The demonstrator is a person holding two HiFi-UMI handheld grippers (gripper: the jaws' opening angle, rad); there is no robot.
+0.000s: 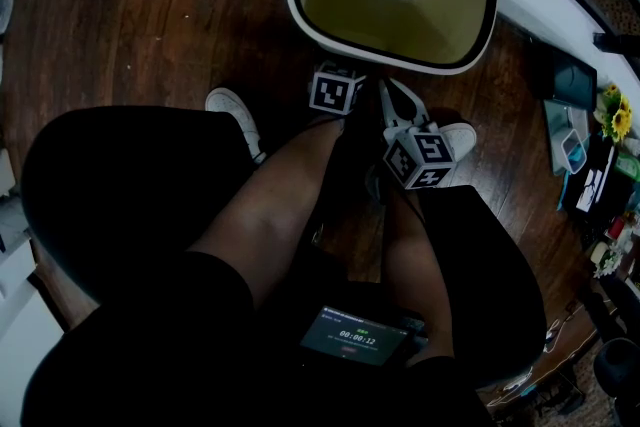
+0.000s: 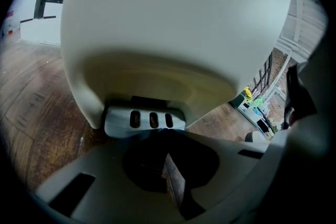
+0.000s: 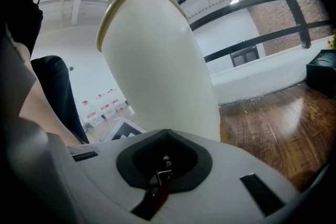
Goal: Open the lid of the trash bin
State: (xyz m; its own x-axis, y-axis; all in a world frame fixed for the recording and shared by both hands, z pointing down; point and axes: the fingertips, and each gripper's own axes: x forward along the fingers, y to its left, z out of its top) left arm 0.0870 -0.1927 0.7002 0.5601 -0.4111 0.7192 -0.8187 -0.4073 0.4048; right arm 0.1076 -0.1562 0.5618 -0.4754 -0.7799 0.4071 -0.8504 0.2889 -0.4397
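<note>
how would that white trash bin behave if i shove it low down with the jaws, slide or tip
The trash bin looks tall and narrow, so a high push would probably tip it; a low one more likely slides it. Its smooth, rounded shell seems slippery for jaws. The glossy wood floor likely offers little grip.

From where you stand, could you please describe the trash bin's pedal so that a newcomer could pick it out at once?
On the dark wooden floor stands a cream trash bin. At the foot of its body, in the left gripper view, a small pedal juts out toward the camera. It is the only pale grey part, marked by three dark slots in a row.
</note>
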